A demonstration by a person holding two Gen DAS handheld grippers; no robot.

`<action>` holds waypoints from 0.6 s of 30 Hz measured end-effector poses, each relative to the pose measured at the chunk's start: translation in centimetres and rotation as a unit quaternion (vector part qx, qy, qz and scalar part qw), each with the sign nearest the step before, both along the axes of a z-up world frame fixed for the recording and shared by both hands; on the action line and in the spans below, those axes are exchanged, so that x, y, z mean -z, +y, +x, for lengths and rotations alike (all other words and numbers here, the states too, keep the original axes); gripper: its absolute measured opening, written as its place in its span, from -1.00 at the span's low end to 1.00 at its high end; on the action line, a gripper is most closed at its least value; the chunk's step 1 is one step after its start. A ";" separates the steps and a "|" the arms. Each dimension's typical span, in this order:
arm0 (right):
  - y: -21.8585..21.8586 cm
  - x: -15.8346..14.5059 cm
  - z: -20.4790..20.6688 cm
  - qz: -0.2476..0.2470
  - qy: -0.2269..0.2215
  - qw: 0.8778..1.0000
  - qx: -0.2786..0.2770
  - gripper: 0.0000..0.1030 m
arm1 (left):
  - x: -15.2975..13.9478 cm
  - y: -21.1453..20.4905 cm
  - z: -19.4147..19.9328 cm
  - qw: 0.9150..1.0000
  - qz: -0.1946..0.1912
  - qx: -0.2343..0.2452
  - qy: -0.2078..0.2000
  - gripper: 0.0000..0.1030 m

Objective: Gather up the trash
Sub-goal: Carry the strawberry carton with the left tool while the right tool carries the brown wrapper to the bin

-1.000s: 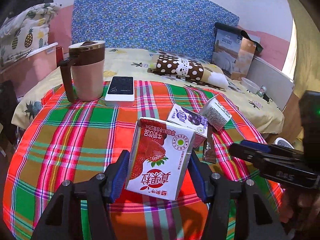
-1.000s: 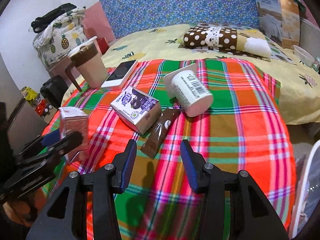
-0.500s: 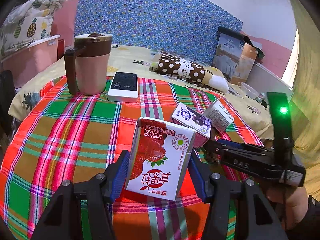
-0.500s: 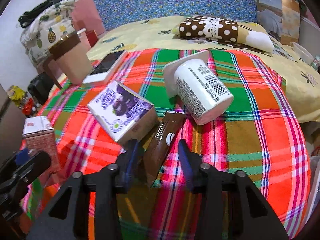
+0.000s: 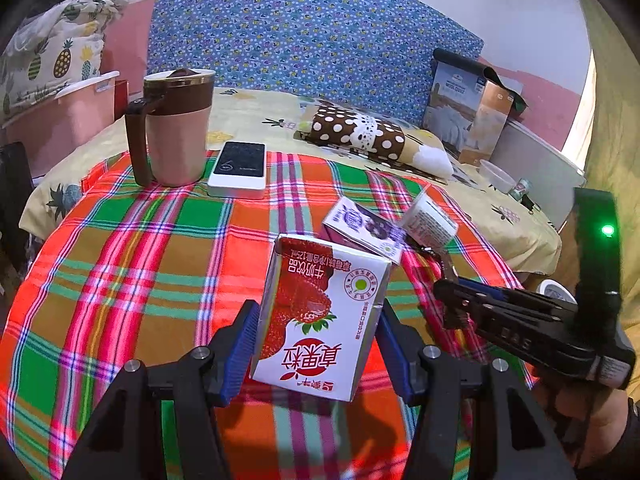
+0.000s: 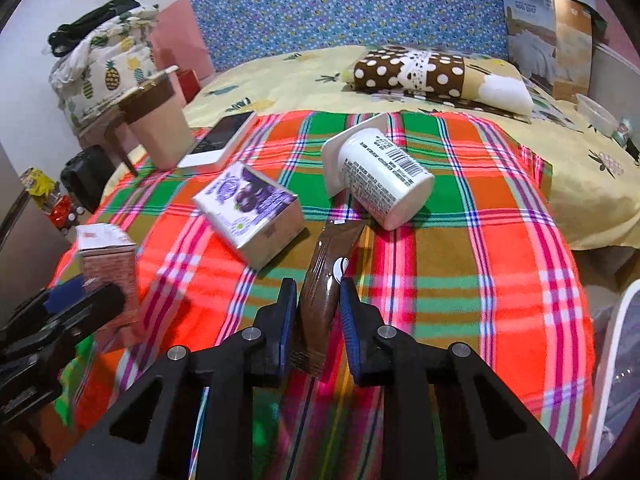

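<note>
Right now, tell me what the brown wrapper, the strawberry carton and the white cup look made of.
Brown wrapper: thin glossy plastic film, judging by its sheen and creases.
Strawberry carton: coated paperboard, with folded edges and a printed, faintly shiny face.
White cup: probably smooth matte plastic; its printed barcode and flat rim fit, though coated paper is possible.

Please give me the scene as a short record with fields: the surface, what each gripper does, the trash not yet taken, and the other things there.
surface: plaid tablecloth
left gripper: shut on strawberry milk carton, upright
right gripper: jaws have just been closing, now shut on brown snack wrapper
trash not taken: purple milk carton and white yogurt cup, both lying on their sides
other things: lidded mug; phone beside it
</note>
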State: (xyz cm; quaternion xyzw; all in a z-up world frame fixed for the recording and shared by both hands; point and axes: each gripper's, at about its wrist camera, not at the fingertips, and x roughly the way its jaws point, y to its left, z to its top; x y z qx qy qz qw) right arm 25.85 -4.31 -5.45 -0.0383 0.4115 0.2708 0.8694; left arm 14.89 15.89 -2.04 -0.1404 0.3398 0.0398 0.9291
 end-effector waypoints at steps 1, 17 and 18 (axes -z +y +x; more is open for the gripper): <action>-0.3 -0.2 -0.4 0.003 -0.001 1.000 -0.002 -0.53 | 0.0 -0.3 -0.1 1.000 0.000 0.002 0.001 0.12; -5.1 -2.0 -4.5 0.038 -0.026 0.999 -0.008 -0.54 | -0.6 -6.7 -3.3 0.999 -0.001 0.046 0.006 0.12; -5.4 -2.1 -4.6 0.039 -0.027 0.999 -0.007 -0.54 | -0.7 -7.0 -3.4 0.999 -0.001 0.049 0.005 0.12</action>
